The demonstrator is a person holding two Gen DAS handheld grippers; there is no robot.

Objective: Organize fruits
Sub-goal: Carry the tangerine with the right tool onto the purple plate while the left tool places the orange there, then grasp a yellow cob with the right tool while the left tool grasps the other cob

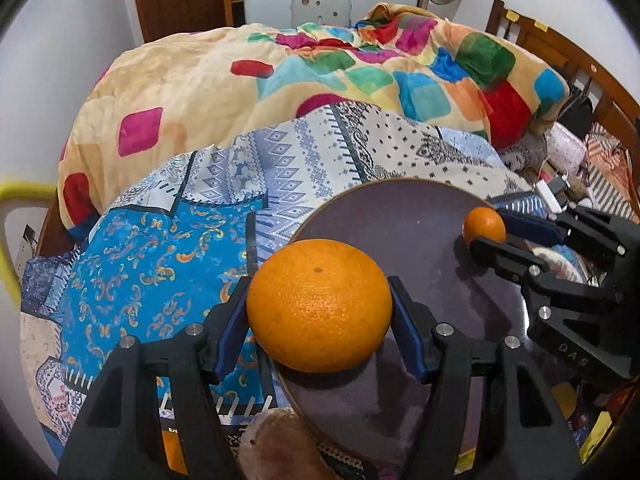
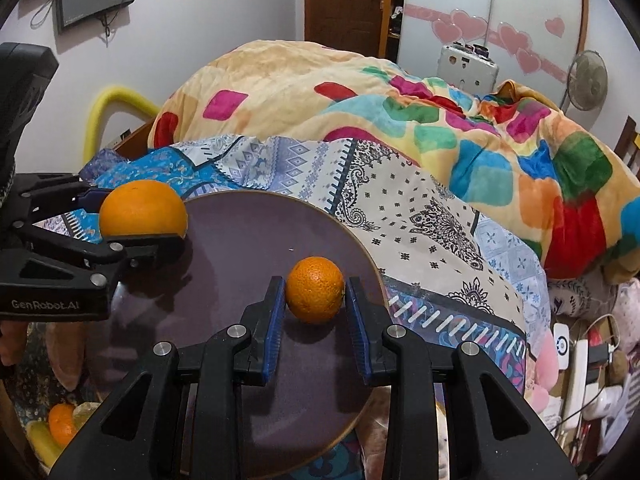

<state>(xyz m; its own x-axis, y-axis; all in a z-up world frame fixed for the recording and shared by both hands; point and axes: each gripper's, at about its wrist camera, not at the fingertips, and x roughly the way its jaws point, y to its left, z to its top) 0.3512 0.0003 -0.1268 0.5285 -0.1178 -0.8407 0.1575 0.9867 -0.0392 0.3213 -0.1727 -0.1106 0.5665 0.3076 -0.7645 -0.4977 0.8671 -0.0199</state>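
Left tongs (image 1: 320,316) clamped on big orange (image 1: 319,305), right tongs (image 2: 315,304) clamped on small orange (image 2: 315,289), both over purple plate (image 2: 240,248). Not let go yet.

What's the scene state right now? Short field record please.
left gripper: shut on large orange, above the plate's near-left edge
right gripper: around small orange, contact unclear
plate: round, dark purple, lying on the patterned bedsheet
background: colourful blanket
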